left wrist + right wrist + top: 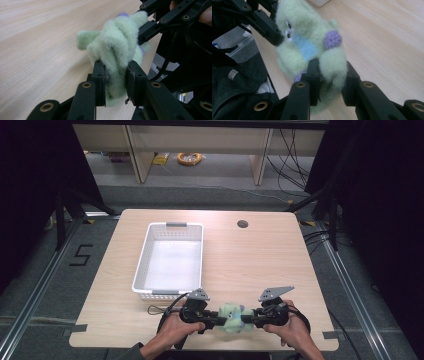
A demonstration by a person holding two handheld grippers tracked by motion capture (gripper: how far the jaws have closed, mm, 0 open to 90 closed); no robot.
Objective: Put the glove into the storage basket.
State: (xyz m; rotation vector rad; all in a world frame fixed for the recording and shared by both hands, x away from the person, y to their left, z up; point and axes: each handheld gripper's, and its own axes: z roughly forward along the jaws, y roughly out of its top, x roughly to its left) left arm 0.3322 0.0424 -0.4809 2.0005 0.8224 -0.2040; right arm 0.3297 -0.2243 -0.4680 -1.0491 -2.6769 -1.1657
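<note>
- High view: the left gripper [212,321] and right gripper [248,319] each clenched one side of the green plush toy [231,316], at the table's near edge, right of centre.
- Judged step: two-handed lift under way.
- Next move would call for carrying it to the white basket [142,262], left of centre.

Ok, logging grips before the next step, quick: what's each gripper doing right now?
Left gripper: closed on the green plush toy.
Right gripper: closed on the same plush toy, from its other side.
</note>
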